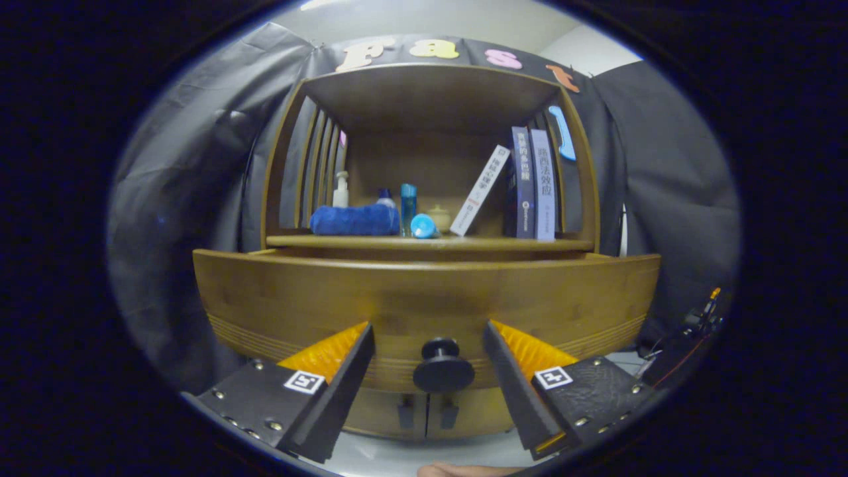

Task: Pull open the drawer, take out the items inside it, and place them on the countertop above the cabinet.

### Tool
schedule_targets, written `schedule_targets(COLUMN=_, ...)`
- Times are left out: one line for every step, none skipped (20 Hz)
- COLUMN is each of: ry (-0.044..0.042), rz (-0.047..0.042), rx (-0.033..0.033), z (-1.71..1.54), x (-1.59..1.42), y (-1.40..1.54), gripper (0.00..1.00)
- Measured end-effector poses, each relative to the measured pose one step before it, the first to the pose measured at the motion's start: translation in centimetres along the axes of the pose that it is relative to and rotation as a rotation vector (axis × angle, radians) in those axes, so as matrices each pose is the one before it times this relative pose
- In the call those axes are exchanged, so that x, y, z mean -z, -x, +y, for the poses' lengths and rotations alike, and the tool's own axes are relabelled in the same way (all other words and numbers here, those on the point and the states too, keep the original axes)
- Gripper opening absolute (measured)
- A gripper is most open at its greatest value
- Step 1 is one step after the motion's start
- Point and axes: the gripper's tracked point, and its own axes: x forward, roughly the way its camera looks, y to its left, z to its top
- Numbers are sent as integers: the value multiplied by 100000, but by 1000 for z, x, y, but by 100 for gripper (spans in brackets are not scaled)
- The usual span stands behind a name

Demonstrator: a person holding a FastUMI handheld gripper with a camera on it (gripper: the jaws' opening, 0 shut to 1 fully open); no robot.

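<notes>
My tongs (429, 371) stand wide open and empty, the drawer's round knob (443, 365) squarely between the fingers, neither touching it. The drawer (424, 298) front fills the space just ahead, seemingly slightly out already. Best, I judge, to close evenly on the knob's neck, then pull straight back, level, without twisting.

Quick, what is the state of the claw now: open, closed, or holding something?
Claw: open, holding nothing; the drawer knob sits between its fingers, untouched.
</notes>
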Motion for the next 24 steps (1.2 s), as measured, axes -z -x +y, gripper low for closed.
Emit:
schedule_targets(ry=-667, rz=-1850, rx=-9, z=8, x=-450, y=-607, gripper=100)
schedule_targets(ry=284, rz=631, rx=-149, z=-122, x=435, y=-943, gripper=99)
schedule_targets(ry=499, rz=-1392, rx=110, z=28, x=-115, y=-733, gripper=99)
schedule_targets(ry=1138, rz=-1599, rx=135, z=126, x=56, y=-788, gripper=99)
schedule_targets(ry=1587, rz=-1209, rx=154, z=140, x=144, y=-667, gripper=99)
schedule_targets(ry=2027, rz=-1641, rx=117, z=69, x=-38, y=-491, gripper=99)
schedule_targets(ry=2027, rz=-1121, rx=124, z=86, x=118, y=-573, gripper=99)
schedule_targets(ry=1248, rz=-1158, rx=169, z=113, x=141, y=-685, gripper=99)
schedule_targets(ry=2398, rz=-1285, rx=-184, z=89, x=228, y=-557, gripper=99)
schedule_targets(ry=1676, rz=-1808, rx=-1, z=38, x=-16, y=-489, gripper=99)
schedule_targets(ry=363, rz=-1693, rx=111, z=16, x=9, y=-450, gripper=100)
schedule_targets(ry=-722, rz=-549, rx=259, z=46, x=102, y=-608, gripper=99)
schedule_targets(ry=-11, rz=467, rx=87, z=122, x=152, y=-425, gripper=99)
schedule_targets(ry=85, rz=191, rx=-84, z=2, x=27, y=-388, gripper=99)
schedule_targets(ry=63, rz=-140, rx=-196, z=44, x=-4, y=-345, gripper=99)
schedule_targets(ry=-216, rz=-826, rx=-270, z=-30, x=1, y=-306, gripper=99)
schedule_targets(ry=-126, rz=-469, rx=-218, z=41, x=44, y=-269, gripper=99)
schedule_targets(ry=-17, rz=-244, rx=-182, z=-12, x=24, y=-239, gripper=99)
schedule_targets(ry=70, rz=206, rx=34, z=41, x=36, y=-179, gripper=99)
schedule_targets(ry=-109, rz=53, rx=55, z=-23, x=45, y=-235, gripper=99)
schedule_targets(ry=-56, rz=-216, rx=40, z=32, x=0, y=-222, gripper=99)
schedule_targets(ry=-108, rz=-275, rx=103, z=13, x=23, y=-170, gripper=99)
schedule_targets(ry=-115, rz=117, rx=99, z=75, x=-20, y=-80, gripper=99)
schedule_targets(ry=-483, rz=208, rx=56, z=9, x=57, y=-77, gripper=99)
